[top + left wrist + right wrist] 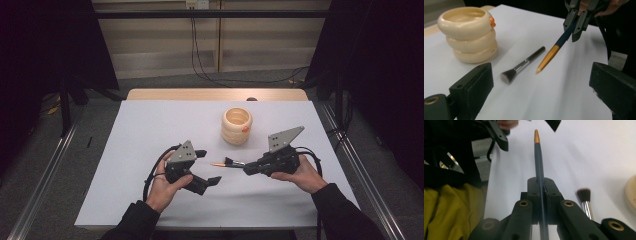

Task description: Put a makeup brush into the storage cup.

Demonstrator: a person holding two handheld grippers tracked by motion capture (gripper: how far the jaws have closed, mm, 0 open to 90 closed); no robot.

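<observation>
**Pencil clamped, brush flat on the sheet**

The cream holder (pixel 237 126), three stacked rounded rings with a small orange knob on its side, stands at the far middle of the white table cover (pixel 150 125), and its smooth mouth looks hollow. The right gripper (pixel 248 169) has its jaws pressed together on a slim dark-blue pencil (pixel 556 47) with a gold tapered tip, held off the sheet and pointing left. Just beside it lies a makeup brush (pixel 521 65): black handle, shiny metal collar, dense flat bristles. The left gripper (pixel 210 167) waits near, jaws wide apart.
</observation>
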